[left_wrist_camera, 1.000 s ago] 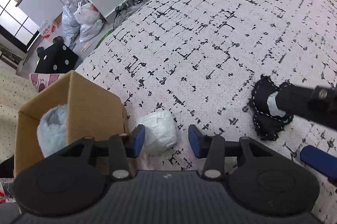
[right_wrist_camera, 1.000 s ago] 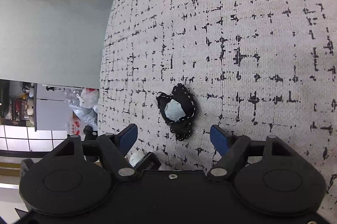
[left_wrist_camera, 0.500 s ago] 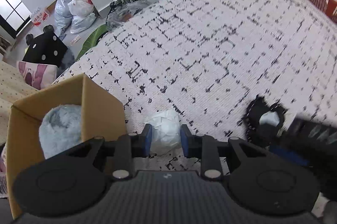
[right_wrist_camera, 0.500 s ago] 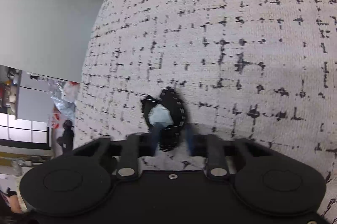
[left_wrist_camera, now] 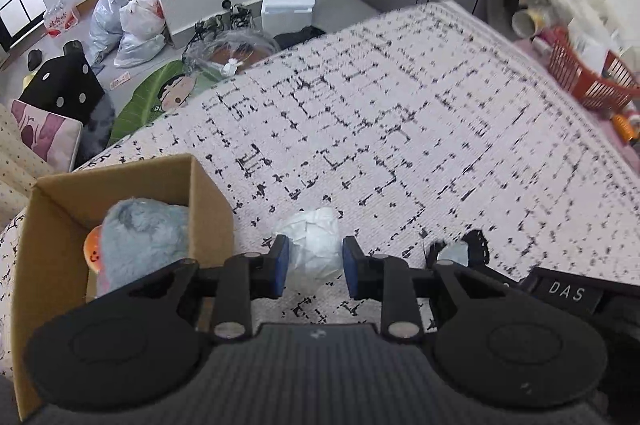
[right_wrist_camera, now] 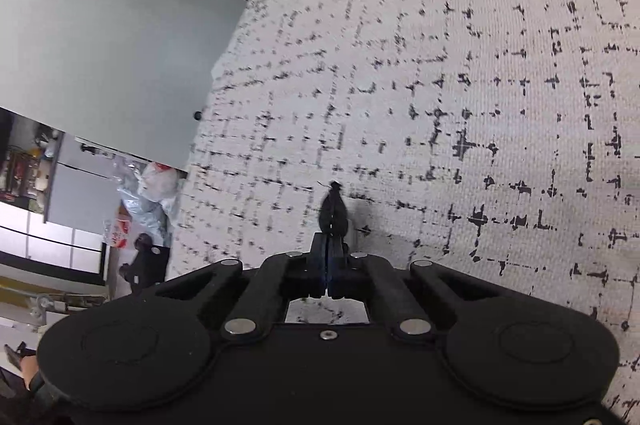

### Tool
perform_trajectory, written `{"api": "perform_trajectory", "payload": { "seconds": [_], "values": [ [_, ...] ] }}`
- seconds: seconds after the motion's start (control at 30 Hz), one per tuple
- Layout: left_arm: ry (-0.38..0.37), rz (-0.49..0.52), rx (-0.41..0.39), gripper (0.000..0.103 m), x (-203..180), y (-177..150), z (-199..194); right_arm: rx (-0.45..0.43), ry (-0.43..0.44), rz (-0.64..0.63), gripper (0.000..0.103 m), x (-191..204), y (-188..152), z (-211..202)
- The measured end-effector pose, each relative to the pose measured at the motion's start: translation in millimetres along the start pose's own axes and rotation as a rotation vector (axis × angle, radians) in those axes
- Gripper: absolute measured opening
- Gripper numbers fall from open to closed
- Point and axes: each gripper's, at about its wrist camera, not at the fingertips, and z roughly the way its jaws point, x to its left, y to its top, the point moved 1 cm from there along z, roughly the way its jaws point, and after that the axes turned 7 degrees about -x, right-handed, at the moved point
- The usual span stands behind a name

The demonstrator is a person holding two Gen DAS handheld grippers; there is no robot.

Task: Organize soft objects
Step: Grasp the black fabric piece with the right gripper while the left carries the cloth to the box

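Two soft items remain outside the cardboard box [left_wrist_camera: 120,193] at the bed's [left_wrist_camera: 400,129] edge: the left gripper [left_wrist_camera: 312,263] clamps a white wad [left_wrist_camera: 312,245]; the right gripper [right_wrist_camera: 329,253] pinches what appears a black pouch [right_wrist_camera: 332,211]. A blue plush toy [left_wrist_camera: 140,237] sits boxed.

bedspread [left_wrist_camera: 400,129]: white, black grid | box [left_wrist_camera: 208,201]: brown | plush [left_wrist_camera: 140,233]: seemingly pale blue

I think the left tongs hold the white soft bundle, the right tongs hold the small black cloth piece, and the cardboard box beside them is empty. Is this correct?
Not quite: the cardboard box is not empty. The left wrist view shows a fluffy blue toy inside it. The rest stands: the left tongs grip the white bundle, and the right tongs pinch the black cloth piece.
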Motion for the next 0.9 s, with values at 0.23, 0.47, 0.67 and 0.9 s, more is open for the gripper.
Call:
{"api": "perform_trajectory", "payload": {
  "seconds": [0.23, 0.47, 0.67, 0.9],
  "values": [
    [-0.029, -0.040, -0.055, 0.027, 17.5, 0.5, -32.9, -0.051, 0.063, -0.009, 0.001, 13.4, 3.0, -30.7],
    [-0.049, -0.067, -0.118, 0.027, 38.5, 0.7, -69.0, -0.066, 0.129, -0.052, 0.001, 35.2, -5.3, -50.4],
    [-0.039, -0.104, -0.143, 0.027, 65.7, -6.7, -90.1, -0.058, 0.177, -0.105, 0.001, 57.9, -22.4, -64.9],
    [-0.028, -0.140, -0.153, 0.027, 99.2, -20.0, -110.5, -0.047, 0.246, -0.181, 0.001, 90.7, -48.5, -81.5]
  ]
}}
